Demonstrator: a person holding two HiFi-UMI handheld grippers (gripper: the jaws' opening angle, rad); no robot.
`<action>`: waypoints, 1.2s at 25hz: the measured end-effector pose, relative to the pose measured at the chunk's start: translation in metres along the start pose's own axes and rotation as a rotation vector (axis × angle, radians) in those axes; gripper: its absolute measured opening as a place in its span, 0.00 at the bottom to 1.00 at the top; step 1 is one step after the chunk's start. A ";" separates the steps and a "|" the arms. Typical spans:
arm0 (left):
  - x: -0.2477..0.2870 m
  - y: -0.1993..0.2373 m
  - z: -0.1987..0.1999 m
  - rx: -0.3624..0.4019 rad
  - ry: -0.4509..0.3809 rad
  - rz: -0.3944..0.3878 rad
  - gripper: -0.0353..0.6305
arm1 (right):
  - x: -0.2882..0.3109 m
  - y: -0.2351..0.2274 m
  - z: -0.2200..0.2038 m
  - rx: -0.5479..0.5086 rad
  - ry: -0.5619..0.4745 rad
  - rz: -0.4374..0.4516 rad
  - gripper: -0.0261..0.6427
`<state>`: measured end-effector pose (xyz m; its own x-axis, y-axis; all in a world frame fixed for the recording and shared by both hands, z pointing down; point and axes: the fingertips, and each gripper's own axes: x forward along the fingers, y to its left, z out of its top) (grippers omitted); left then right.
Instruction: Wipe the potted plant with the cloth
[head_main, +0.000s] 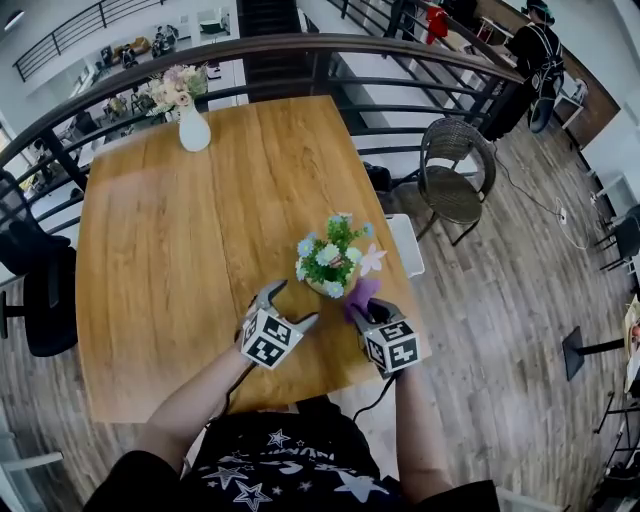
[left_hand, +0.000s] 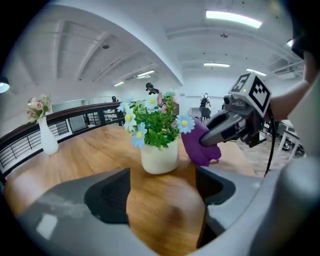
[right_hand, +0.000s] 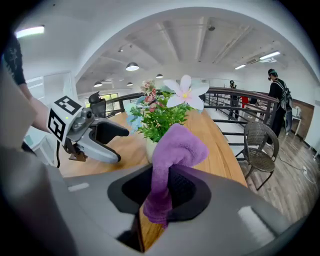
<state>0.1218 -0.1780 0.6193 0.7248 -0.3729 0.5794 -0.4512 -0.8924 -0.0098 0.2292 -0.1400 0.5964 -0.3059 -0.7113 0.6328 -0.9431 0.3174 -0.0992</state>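
Fingers of the right gripper (head_main: 362, 310) are clamped on the cloth (right_hand: 177, 145); stroke it lightly over the plant (head_main: 330, 262) just beyond them, while the left gripper (head_main: 290, 303), fingers apart, could steady the pot (left_hand: 160, 157)

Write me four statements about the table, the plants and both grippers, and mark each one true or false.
1. The potted plant stands upright on the wooden table. True.
2. The right gripper holds a purple cloth. True.
3. The left gripper is shut on the potted plant. False: its jaws stand open with only bare table between them, and the plant is ahead of it.
4. The white vase stands touching the potted plant. False: it stands near the table's far left corner, well apart from the plant.
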 end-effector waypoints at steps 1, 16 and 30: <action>-0.008 -0.002 -0.003 0.002 -0.005 -0.010 0.68 | -0.004 0.006 -0.002 0.011 -0.001 -0.014 0.16; -0.122 -0.036 -0.023 0.004 -0.191 -0.212 0.68 | -0.053 0.125 -0.028 0.069 -0.037 -0.134 0.17; -0.197 -0.060 -0.072 0.055 -0.206 -0.346 0.53 | -0.088 0.221 -0.048 0.152 -0.105 -0.233 0.17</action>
<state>-0.0316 -0.0328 0.5644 0.9206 -0.0868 0.3808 -0.1383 -0.9843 0.1100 0.0538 0.0232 0.5558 -0.0829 -0.8175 0.5699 -0.9958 0.0455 -0.0796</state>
